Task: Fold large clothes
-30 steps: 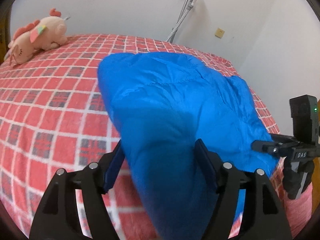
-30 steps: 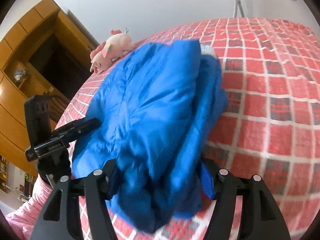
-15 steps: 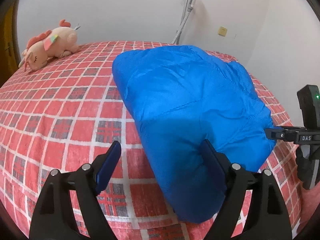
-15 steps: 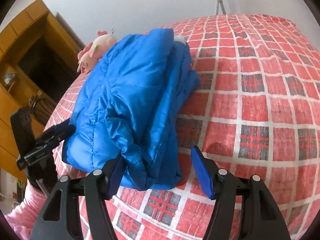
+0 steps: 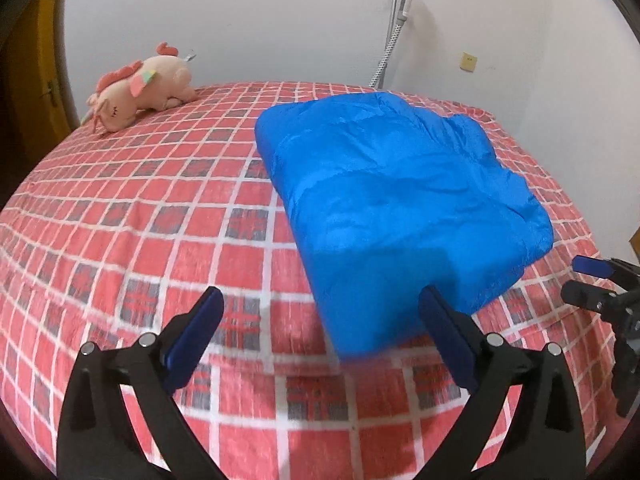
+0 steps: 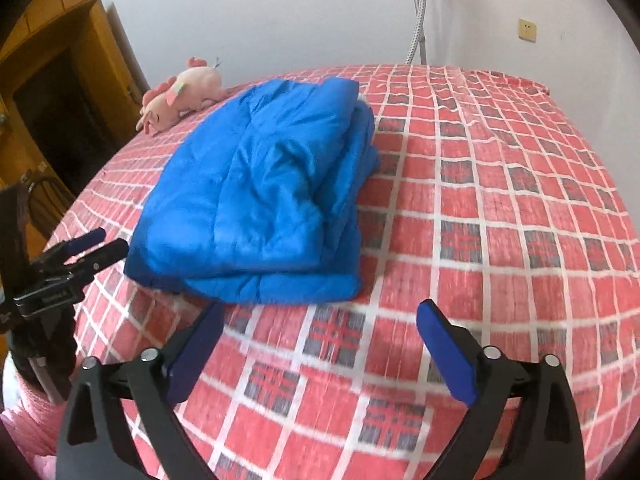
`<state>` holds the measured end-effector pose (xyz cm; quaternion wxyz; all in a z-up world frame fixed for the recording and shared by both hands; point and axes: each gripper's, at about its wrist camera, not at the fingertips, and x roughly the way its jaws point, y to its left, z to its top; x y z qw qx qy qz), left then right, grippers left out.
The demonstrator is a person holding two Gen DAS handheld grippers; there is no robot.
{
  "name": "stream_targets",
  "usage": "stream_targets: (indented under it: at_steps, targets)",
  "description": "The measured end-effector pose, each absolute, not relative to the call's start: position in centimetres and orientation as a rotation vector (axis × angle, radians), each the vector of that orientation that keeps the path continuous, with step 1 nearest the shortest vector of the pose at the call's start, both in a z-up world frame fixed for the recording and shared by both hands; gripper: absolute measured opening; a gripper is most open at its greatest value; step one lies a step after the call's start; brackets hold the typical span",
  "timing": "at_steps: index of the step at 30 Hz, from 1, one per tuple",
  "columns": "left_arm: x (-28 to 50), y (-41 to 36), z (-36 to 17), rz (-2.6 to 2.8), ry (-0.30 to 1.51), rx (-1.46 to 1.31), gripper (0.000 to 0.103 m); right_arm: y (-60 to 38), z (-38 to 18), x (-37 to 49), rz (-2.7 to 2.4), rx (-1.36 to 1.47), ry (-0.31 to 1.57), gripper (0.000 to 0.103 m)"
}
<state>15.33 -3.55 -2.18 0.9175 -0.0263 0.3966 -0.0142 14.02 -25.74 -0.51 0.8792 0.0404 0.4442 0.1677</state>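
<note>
A blue padded jacket [image 5: 392, 200] [image 6: 264, 184] lies folded in a thick bundle on the red checked bedspread [image 5: 140, 240] [image 6: 500, 220]. My left gripper [image 5: 320, 299] sits just in front of the jacket's near corner. Its jaws are opening wide, the corner shows between them, and neither pad presses on it. My right gripper [image 6: 321, 310] hangs a little short of the jacket's near edge. Its jaws are also opening, with only bedspread between them. Each gripper shows in the other's view, the right gripper [image 5: 574, 278] at the right edge and the left gripper [image 6: 110, 240] at the left edge.
A pink plush toy [image 5: 140, 92] [image 6: 180, 92] lies at the far left of the bed. A white pole with a hose [image 5: 394, 32] stands against the back wall. Wooden furniture [image 6: 52, 80] flanks the bed's left side. A pink sleeve [image 6: 24, 420] shows low on the left.
Both grippers held folds of the jacket a second ago. They have let go, spread wide and drawn back towards the bed's near edge. The jacket now rests flat on the bed.
</note>
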Motion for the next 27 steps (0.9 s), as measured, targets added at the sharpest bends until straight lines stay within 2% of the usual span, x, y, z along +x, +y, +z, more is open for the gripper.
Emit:
stream_targets:
  at_steps: [27]
  targets:
    - [7.6, -5.2, 0.5, 0.04, 0.728, 0.016, 0.098, -24.3, 2.1, 6.7, 0.417, 0.106, 0.878, 0.099]
